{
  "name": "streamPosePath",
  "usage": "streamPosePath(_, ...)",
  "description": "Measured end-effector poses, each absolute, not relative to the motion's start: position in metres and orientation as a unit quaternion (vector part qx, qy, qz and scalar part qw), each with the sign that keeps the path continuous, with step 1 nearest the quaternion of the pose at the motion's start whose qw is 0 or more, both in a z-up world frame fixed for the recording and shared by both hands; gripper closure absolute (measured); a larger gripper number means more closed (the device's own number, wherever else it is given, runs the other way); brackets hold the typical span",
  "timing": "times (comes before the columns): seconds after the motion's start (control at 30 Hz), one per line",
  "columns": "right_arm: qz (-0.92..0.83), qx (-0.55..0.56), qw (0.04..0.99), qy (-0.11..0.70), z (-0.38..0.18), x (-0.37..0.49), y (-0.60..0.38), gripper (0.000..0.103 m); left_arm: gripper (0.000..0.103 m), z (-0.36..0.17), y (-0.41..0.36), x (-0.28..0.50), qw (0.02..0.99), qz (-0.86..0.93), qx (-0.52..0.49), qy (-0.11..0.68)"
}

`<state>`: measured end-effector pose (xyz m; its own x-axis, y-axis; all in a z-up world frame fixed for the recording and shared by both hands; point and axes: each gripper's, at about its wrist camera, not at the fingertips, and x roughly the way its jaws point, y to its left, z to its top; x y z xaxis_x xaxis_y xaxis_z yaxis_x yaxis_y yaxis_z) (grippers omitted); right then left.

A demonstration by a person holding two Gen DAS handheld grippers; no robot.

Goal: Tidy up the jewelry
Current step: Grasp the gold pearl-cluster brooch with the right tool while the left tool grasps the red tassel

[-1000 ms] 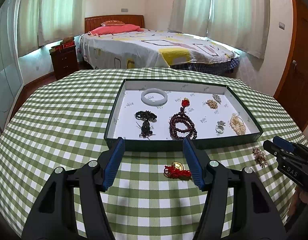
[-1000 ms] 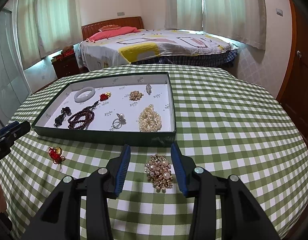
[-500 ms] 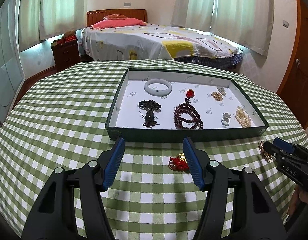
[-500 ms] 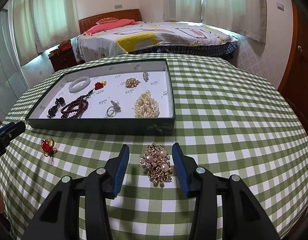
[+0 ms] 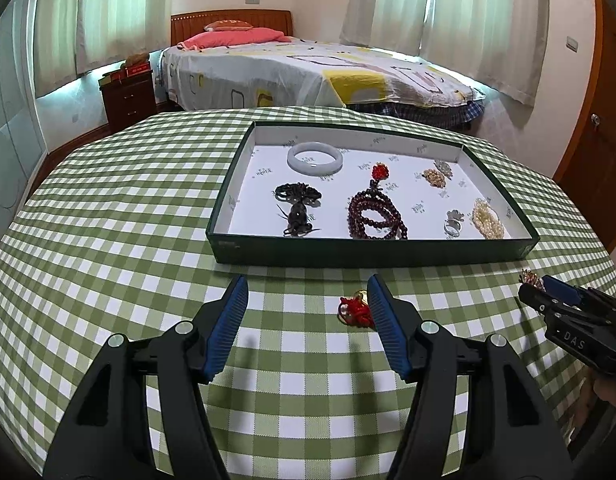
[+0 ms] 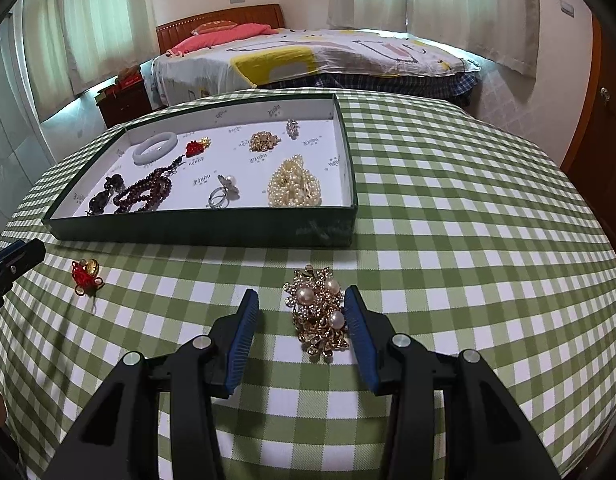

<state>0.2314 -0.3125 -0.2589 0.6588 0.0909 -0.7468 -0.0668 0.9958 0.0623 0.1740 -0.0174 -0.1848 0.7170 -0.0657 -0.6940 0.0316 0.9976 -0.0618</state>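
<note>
My left claw [image 5: 308, 300] hangs over the green-check table [image 5: 120, 216], jaws wide apart, nothing gripped. The red knot charm w/ gold coin [image 5: 354, 311] lies on the cloth just inside my right-hand pad, touching or nearly so; can't tell which.

My right claw [image 6: 302, 310] is about half open, also empty. The gold pearl brooch [image 6: 318, 316] sits between the pads, close against the right one, clear gap to the left one.

Both pieces lie just in front of the dark green tray [image 6: 196, 230]. Inside it: jade bangle [image 5: 314, 157], dark red bead strand [image 5: 374, 216], black knot tassel [image 5: 297, 204], ring [image 6: 219, 199], pearl bundle [image 6: 294, 182], small gold pieces at the back.
</note>
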Motion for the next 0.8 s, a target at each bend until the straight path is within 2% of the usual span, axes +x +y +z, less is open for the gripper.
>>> streamPosePath(0.07,0.040,0.011,0.911,0.409,-0.259,0.230,-0.312,0.062,0.043,-0.186,-0.019,0.174,0.926,-0.028,-0.023,0.377)
streamPosePath(0.2,0.034,0.017,0.913,0.405,-0.259,0.227,-0.318,0.077,0.043,-0.187,-0.020,0.173,0.925,-0.030,-0.023,0.378)
streamPosePath(0.23,0.032,0.019,0.914,0.405,-0.260,0.226,-0.320,0.078,0.043,-0.188,-0.021,0.173,0.925,-0.031,-0.023,0.379)
streamPosePath(0.8,0.056,0.022,0.919,0.391,-0.253,0.221,-0.308,0.080,0.043,-0.196,-0.031,0.174,0.919,-0.047,-0.026,0.390)
